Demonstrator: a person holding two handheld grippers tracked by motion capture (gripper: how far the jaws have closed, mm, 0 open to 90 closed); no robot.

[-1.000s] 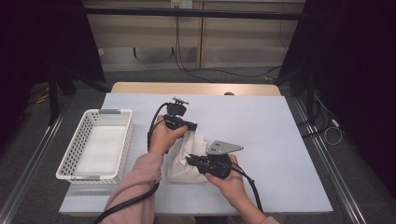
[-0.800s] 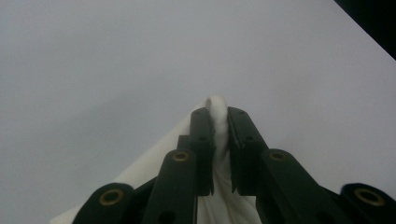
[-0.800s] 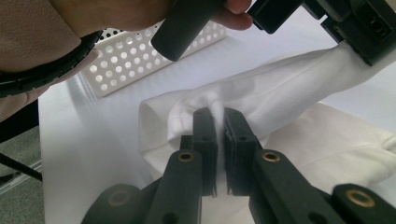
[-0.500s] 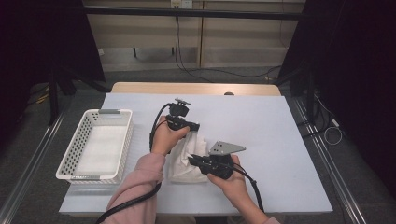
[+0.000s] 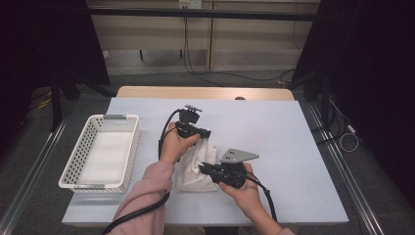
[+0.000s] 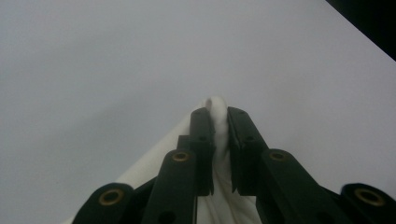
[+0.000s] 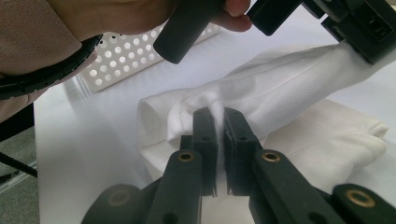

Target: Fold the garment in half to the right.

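A white cloth lies partly folded in the middle of the pale table. My left gripper pinches its far corner, and in the left gripper view the cloth pokes out between the closed jaws of that gripper. My right gripper is shut on a fold at the cloth's near side. In the right gripper view the right gripper nips a bunched ridge of cloth, which stretches up to the other gripper at the top right.
A white perforated basket stands at the table's left, also seen behind the cloth as the basket. A sleeved forearm comes in from the bottom. Cables trail from both grippers. Dark floor surrounds the table.
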